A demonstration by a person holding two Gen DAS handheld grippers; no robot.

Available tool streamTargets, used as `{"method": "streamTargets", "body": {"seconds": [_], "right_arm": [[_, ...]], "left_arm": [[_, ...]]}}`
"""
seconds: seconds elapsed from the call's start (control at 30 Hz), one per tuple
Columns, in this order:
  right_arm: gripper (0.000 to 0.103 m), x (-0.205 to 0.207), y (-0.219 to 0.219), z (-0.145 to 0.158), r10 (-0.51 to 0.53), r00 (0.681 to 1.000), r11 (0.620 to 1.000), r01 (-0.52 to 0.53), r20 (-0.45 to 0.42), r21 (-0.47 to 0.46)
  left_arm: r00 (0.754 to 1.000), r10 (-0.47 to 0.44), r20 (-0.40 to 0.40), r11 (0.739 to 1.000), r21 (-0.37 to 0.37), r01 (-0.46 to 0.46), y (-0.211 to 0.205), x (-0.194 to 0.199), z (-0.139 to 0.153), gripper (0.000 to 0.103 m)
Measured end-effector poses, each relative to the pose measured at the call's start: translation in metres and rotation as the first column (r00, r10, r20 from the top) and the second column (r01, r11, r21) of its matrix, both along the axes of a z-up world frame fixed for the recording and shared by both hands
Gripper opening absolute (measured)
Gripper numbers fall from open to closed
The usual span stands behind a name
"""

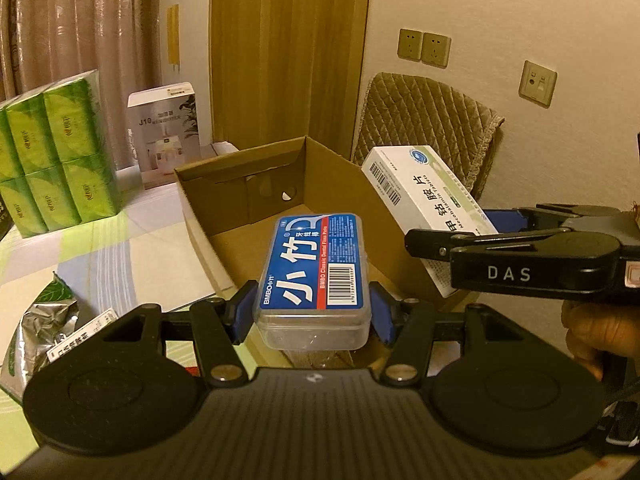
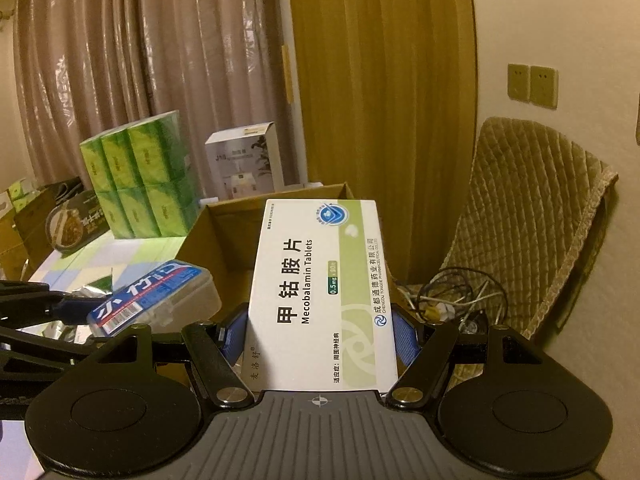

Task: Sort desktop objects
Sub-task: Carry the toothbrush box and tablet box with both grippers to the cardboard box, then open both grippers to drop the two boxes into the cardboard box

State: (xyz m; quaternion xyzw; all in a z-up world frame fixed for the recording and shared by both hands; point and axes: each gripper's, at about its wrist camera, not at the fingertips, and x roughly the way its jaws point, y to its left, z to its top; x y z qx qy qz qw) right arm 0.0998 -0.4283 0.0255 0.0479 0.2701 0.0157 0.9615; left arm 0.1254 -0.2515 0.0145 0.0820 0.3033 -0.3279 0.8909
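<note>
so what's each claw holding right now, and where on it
Left claw clamps the clear plastic floss-pick case with the blue label by its long sides, near end. Right claw clamps the white-and-green tablet carton likewise.

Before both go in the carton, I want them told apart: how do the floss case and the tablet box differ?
The floss case is clear plastic with a blue label; the tablet box is white-and-green card. The case has rounded corners and looks smaller; the box is square-edged. The left tongs grip the case, the right tongs the box. Both are near the carton.

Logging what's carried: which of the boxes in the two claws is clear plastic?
The blue-labelled dental floss pick box in the left claw; the right claw holds a white cardboard Mecobalamin tablet box.
</note>
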Motion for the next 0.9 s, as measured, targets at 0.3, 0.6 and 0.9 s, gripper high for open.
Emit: {"method": "streamTargets", "body": {"seconds": [0.3,0.6,0.9], "right_arm": [[0.068,-0.001,-0.003,-0.005,-0.008,1.0,1.0,0.008,-0.015,0.005],[0.068,0.002,0.008,-0.006,0.016,1.0,1.0,-0.016,-0.02,0.005],[0.068,0.022,0.023,0.0,0.06,0.998,0.998,-0.06,-0.01,-0.018]], "left_arm": [[0.999,-0.026,0.034,0.999,0.033,0.025,-0.01,0.004,-0.007,0.067],[1.0,0.026,0.009,0.999,0.027,-0.027,0.014,-0.002,-0.01,0.067],[0.998,0.067,0.016,0.998,-0.006,-0.067,0.033,-0.006,-0.004,0.068]]}}
